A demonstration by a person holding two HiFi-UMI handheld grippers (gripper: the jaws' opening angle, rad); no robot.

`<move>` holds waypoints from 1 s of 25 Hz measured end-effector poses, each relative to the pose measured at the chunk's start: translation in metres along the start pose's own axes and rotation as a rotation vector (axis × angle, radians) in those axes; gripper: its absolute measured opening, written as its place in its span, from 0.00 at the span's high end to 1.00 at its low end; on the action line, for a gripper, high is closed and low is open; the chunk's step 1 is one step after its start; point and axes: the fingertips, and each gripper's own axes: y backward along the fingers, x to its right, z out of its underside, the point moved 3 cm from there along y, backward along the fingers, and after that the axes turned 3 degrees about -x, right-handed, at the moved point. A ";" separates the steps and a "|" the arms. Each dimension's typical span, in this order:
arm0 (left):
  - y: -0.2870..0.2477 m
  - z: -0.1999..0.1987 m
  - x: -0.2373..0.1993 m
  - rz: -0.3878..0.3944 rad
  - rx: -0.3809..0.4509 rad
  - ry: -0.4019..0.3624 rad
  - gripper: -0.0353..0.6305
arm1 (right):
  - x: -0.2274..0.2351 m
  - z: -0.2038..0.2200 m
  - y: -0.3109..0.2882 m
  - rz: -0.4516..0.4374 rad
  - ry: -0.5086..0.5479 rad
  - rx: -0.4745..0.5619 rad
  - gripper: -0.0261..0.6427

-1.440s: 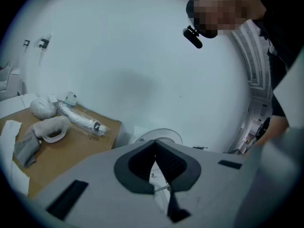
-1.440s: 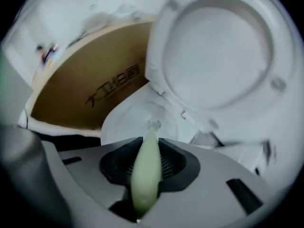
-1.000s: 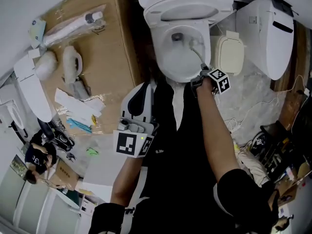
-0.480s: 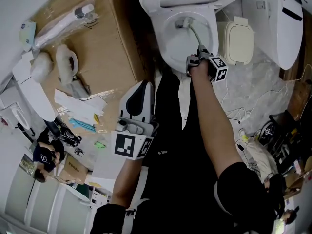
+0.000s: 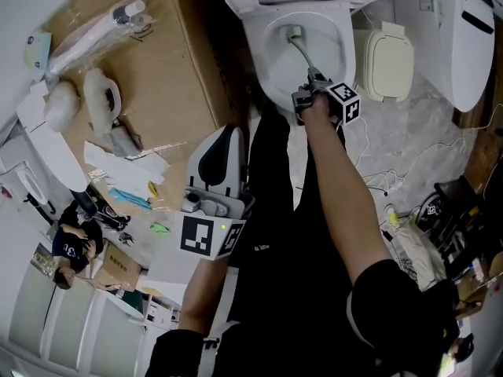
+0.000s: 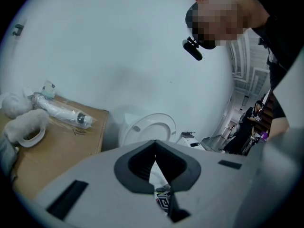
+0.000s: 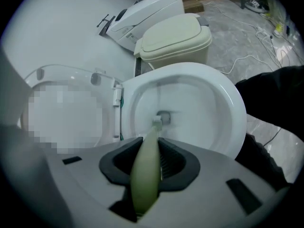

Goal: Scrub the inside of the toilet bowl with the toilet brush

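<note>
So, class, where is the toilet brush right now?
Head view, top centre: the toilet brush reaches into the toilet bowl, its handle clamped in the right gripper at the near rim.

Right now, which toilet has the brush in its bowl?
The middle toilet, seat raised, left of the beige bin: the right gripper holds the brush in its bowl. The toilet right of the bin is closed.

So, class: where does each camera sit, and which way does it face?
Head view: on the head, facing steeply down; arms, left gripper, right gripper show.
Left gripper view: on that gripper, facing the wall; shut jaws show.
Right gripper view: on that gripper, facing the toilet bowl; jaws hold toilet brush.
Shared: head and right gripper views show brush in bowl.
</note>
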 end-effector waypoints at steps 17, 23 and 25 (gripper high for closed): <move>-0.001 0.006 0.025 -0.060 0.050 0.060 0.94 | 0.003 -0.011 0.025 0.234 1.060 -0.328 0.80; -0.002 0.012 0.042 -0.089 0.072 0.080 0.94 | 0.009 -0.032 0.030 0.335 1.442 -0.464 0.80; -0.002 0.016 0.048 -0.096 0.073 0.088 0.94 | 0.008 -0.034 0.034 0.338 1.567 -0.511 0.80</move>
